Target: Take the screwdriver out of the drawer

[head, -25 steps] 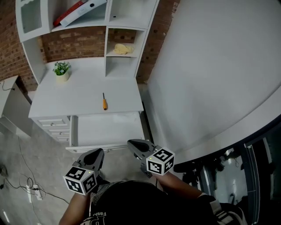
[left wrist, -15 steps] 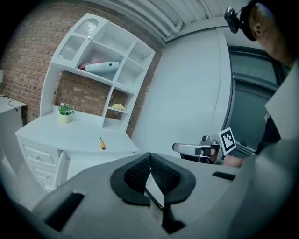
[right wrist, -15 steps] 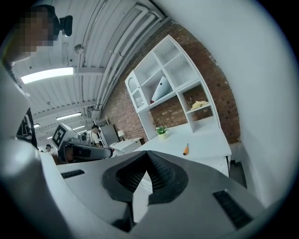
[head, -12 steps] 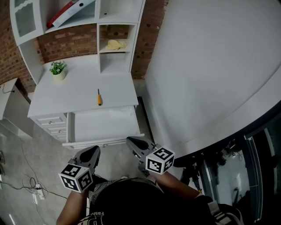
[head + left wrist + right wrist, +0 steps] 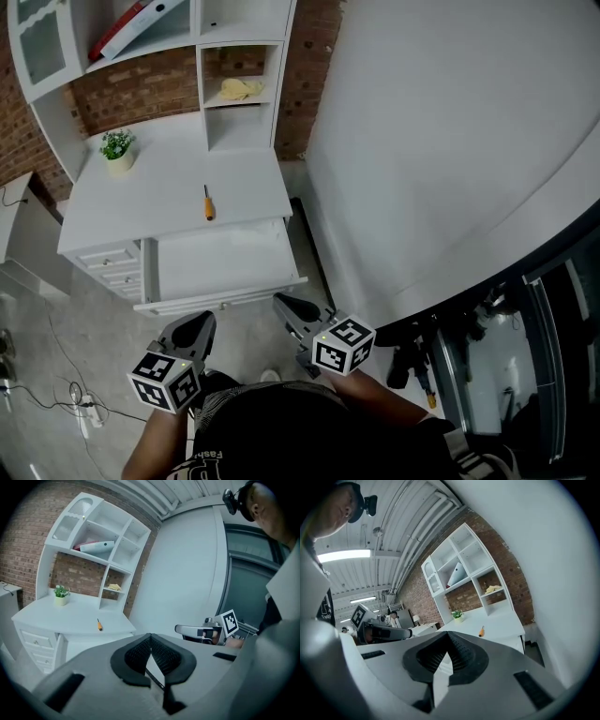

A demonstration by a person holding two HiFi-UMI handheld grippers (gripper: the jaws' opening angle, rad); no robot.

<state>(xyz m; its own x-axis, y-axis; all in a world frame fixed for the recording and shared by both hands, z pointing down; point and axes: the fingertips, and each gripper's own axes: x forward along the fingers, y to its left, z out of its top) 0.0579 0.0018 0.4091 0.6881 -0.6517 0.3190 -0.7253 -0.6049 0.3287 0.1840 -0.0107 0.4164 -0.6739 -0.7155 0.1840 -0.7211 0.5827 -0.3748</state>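
The orange-handled screwdriver (image 5: 208,203) lies on the white desk top (image 5: 159,202), just behind the open drawer (image 5: 225,296), whose inside looks bare. Both grippers hang low near the person's body, well short of the desk. The left gripper (image 5: 194,328) is shut and holds nothing. To its right, the right gripper (image 5: 291,311) is also shut with nothing in it. In the left gripper view the screwdriver (image 5: 99,625) sits far beyond the closed jaws. The right gripper view shows the screwdriver (image 5: 481,632) far off on the desk too.
A small potted plant (image 5: 117,148) stands at the desk's back left. A yellow cloth (image 5: 240,89) lies in a shelf cubby and binders (image 5: 131,23) lean above. A curved white wall (image 5: 450,141) rises on the right. Cables and a power strip (image 5: 80,408) lie on the floor at left.
The desk has slid left and a little farther off in the head view. Both grippers stay shut, low by the body. The screwdriver has not moved on the desk.
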